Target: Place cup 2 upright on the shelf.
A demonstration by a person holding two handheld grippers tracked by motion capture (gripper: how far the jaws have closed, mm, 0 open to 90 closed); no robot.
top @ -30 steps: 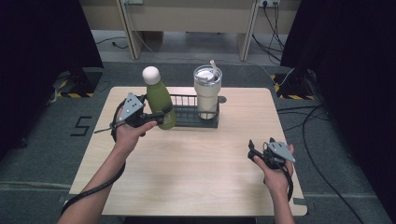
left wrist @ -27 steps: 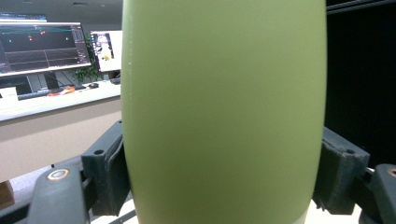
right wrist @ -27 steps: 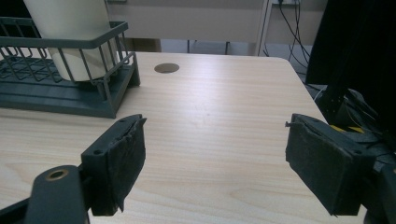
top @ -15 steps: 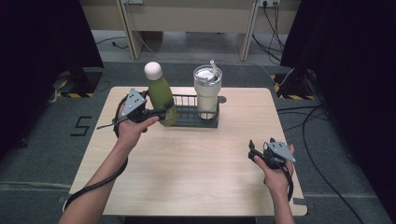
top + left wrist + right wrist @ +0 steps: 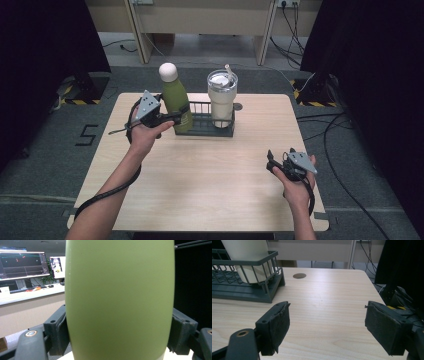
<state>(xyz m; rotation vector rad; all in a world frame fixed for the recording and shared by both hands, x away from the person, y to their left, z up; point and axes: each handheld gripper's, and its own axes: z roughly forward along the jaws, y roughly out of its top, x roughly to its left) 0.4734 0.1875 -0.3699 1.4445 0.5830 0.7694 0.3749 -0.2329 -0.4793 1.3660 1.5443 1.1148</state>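
Observation:
A green bottle [image 5: 176,102] with a white cap stands upright at the left end of a dark wire rack [image 5: 205,132]. My left gripper [image 5: 181,116] is shut on the bottle's body from the left. In the left gripper view the bottle [image 5: 120,302] sits between both pads. I cannot tell whether its base rests in the rack. A white tumbler [image 5: 221,97] with a lid and straw stands in the rack's right half. My right gripper [image 5: 271,161] is held low over the table's right front, open, with nothing between its pads [image 5: 279,327].
The wooden table [image 5: 210,190] has a round hole [image 5: 237,106] just right of the rack. The right gripper view shows the rack's corner [image 5: 242,293] and the tumbler's base [image 5: 247,262] at its far left. Cables and dark stands lie on the floor around the table.
My left gripper has carried the green bottle slightly to the right, toward the rack. The right gripper has kept still.

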